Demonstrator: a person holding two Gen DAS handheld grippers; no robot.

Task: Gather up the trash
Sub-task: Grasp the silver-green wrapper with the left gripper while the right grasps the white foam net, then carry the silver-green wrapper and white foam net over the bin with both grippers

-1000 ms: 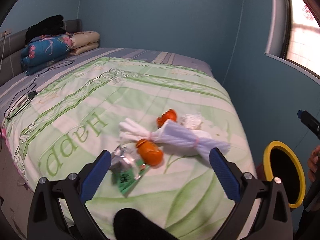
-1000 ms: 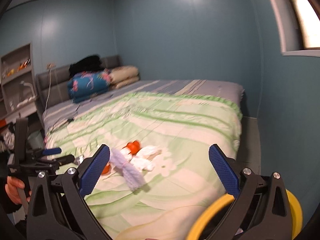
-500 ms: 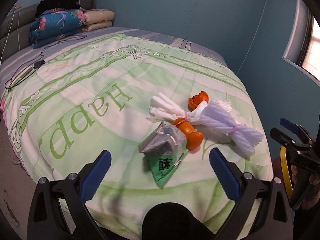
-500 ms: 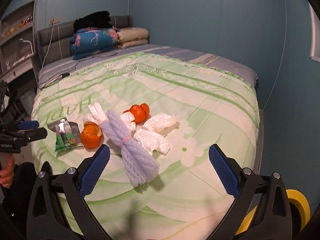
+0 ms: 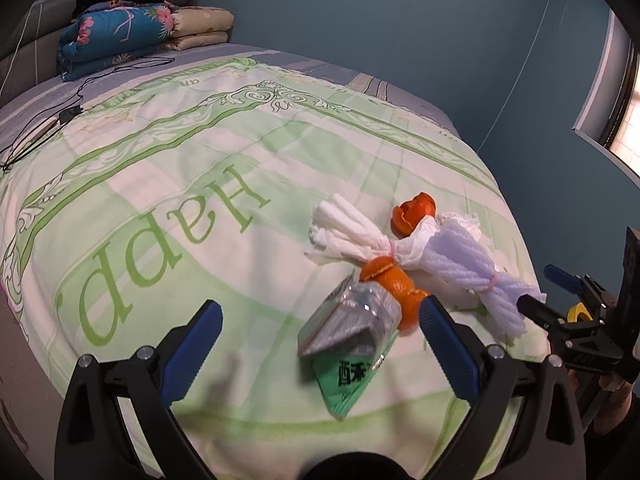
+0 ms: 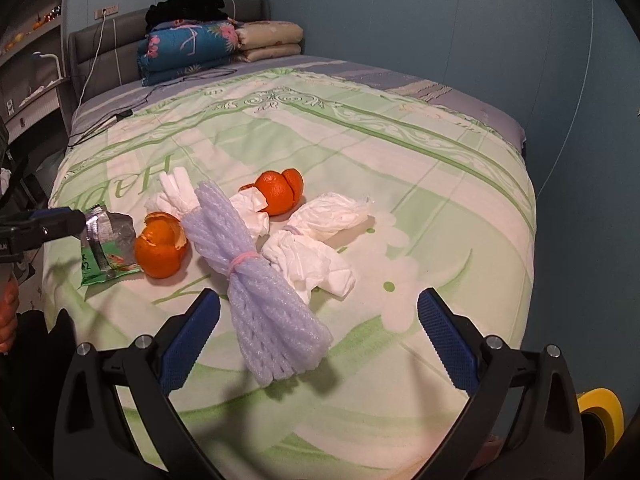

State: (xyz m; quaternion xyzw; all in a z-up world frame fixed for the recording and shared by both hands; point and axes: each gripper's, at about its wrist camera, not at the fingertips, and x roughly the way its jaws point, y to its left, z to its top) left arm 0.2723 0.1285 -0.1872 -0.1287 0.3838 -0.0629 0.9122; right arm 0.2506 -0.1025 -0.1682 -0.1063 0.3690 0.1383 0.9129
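Green-and-white bedding covers the bed [image 5: 168, 168], and the trash lies near its foot. Both tools hang low over that edge, jaws wide apart, gripping nothing. Left tool [image 5: 320, 332] frames the snack wrapper [image 5: 348, 344], which touches one orange peel [image 5: 394, 284]. Right tool [image 6: 318, 328] frames the purple foam net [image 6: 256, 280], with crumpled tissues [image 6: 312, 258] just beside it.

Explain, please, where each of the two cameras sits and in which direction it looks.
Left wrist: on the left tongs, at the bed's foot, facing the snack wrapper; its open blue fingers show.
Right wrist: on the right tongs, also aimed toward the headboard, over the purple foam net; fingers open.
Shared: wrapper, orange peels, net, green quilt, and each view shows the other tongs.
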